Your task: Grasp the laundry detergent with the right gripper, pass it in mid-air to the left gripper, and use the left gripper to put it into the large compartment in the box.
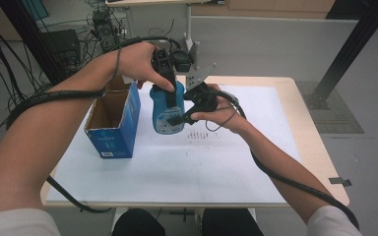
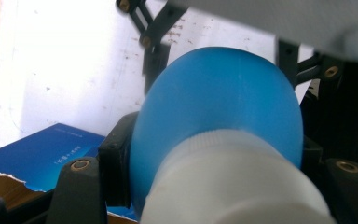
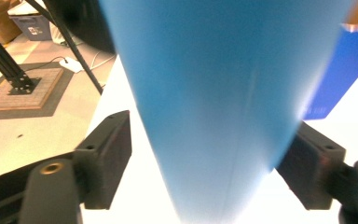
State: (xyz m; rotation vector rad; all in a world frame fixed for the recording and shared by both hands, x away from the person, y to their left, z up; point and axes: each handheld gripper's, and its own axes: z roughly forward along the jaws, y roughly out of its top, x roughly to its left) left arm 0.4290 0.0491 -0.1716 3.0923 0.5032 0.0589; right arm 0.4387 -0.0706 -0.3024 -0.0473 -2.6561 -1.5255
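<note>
A blue plastic bottle [image 1: 167, 110] with a white cap [image 2: 233, 182] stands upright over the white sheet, just right of the blue box. My left gripper [image 1: 170, 93] comes down from above, and its jaws press on the bottle's shoulder [image 2: 223, 93] below the cap. My right gripper [image 1: 177, 118] reaches in from the right at the lower body. In the right gripper view the bottle [image 3: 223, 93] sits between the pads [image 3: 107, 158], with a gap showing at the left pad. I cannot tell whether the bottle's base touches the sheet.
An open blue cardboard box [image 1: 113, 123] stands at the table's left, close beside the bottle. A white paper sheet [image 1: 202, 167] covers most of the wooden table [image 1: 315, 147]. Cables trail from both grippers. Black frame posts [image 1: 344, 54] and floor clutter lie beyond the table.
</note>
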